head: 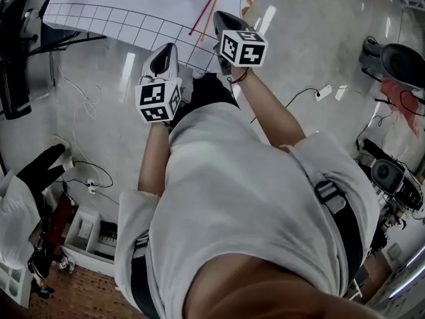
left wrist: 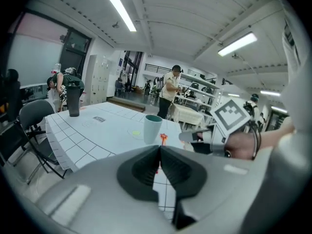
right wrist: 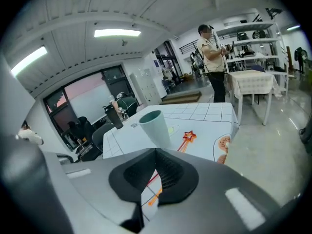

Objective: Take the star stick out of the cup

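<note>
table [head: 119,18]: wearing a white cloth with a dark grid, filling the top of the head view.
cup [right wrist: 155,126]: standing upright with its mouth open, sitting back from the near edge toward the table's right side.
stick [right wrist: 189,136]: lying flat on the table, out of the cup, its star end resting just beside the cup's base, its thin shaft running back toward the near edge and passing behind the jaws in the right gripper view.
left hand-held gripper [left wrist: 159,147]: hovering just off the table's near edge, jaws meeting tip to tip, gripping nothing.
right hand-held gripper [right wrist: 156,151]: hovering by the table's near right corner, jaws pressing fully together, holding nothing, pointing toward the cup and stick.
yellow disc [left wrist: 136,132]: lying flat on the cloth just beside the cup.
orange round shape [right wrist: 223,145]: sitting at the table's right edge; print or plate, cannot tell.
bottle [left wrist: 73,99]: dark, standing upright near the far left corner, well apart from the cup.
chair [left wrist: 29,118]: standing at the table's left edge.
person [left wrist: 171,89]: standing beyond the table's far edge.
</note>
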A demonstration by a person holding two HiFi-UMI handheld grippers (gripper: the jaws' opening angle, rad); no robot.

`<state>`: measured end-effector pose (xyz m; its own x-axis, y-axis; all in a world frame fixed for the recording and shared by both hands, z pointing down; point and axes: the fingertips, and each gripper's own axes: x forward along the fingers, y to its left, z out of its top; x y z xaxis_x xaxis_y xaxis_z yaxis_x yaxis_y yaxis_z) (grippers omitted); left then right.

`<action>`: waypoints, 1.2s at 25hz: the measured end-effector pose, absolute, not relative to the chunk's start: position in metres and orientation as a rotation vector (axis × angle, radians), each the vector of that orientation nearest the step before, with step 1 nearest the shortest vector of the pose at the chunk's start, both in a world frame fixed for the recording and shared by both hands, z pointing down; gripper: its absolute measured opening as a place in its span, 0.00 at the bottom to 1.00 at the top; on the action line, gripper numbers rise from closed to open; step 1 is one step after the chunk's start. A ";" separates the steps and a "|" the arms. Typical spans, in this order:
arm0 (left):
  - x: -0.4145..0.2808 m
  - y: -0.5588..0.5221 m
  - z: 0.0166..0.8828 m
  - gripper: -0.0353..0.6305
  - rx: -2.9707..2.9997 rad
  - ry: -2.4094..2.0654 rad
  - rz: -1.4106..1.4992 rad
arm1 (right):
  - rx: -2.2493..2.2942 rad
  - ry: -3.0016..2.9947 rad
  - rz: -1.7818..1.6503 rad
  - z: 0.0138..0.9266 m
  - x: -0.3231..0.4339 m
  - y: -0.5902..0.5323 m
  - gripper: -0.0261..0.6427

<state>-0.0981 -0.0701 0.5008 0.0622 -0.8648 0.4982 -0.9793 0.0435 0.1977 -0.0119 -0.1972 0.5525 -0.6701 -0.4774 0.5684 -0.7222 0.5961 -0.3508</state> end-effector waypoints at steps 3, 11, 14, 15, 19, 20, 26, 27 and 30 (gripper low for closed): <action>-0.094 -0.044 0.476 0.06 1.906 -1.866 0.258 | 0.963 -2.520 0.681 0.516 -0.010 -0.151 0.04; -0.079 0.021 0.422 0.06 2.045 -1.916 0.158 | 1.063 -2.701 0.268 0.420 0.013 -0.054 0.04; -0.067 0.038 0.414 0.06 2.102 -1.895 0.146 | 1.111 -2.731 0.183 0.396 0.024 -0.029 0.04; -0.063 0.043 0.412 0.06 2.122 -1.887 0.148 | 1.121 -2.740 0.175 0.391 0.027 -0.022 0.04; -0.050 0.058 0.404 0.06 2.183 -1.859 0.151 | 1.149 -2.746 0.175 0.384 0.036 0.003 0.04; -0.049 0.059 0.402 0.06 2.193 -1.852 0.148 | 1.157 -2.744 0.172 0.382 0.037 0.007 0.04; -0.039 0.064 0.405 0.06 2.205 -1.823 0.146 | 1.142 -2.727 0.189 0.387 0.043 0.017 0.04; -0.038 0.064 0.406 0.06 2.207 -1.819 0.149 | 1.139 -2.723 0.192 0.388 0.043 0.017 0.04; -0.040 0.063 0.406 0.06 2.207 -1.816 0.154 | 1.133 -2.717 0.204 0.391 0.041 0.016 0.04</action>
<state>-0.0396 0.0630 0.4062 0.2049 -0.9447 0.2561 -0.9743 -0.1718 0.1459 0.0413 0.0163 0.3906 -0.6897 -0.6874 0.2275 -0.7136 0.6985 -0.0529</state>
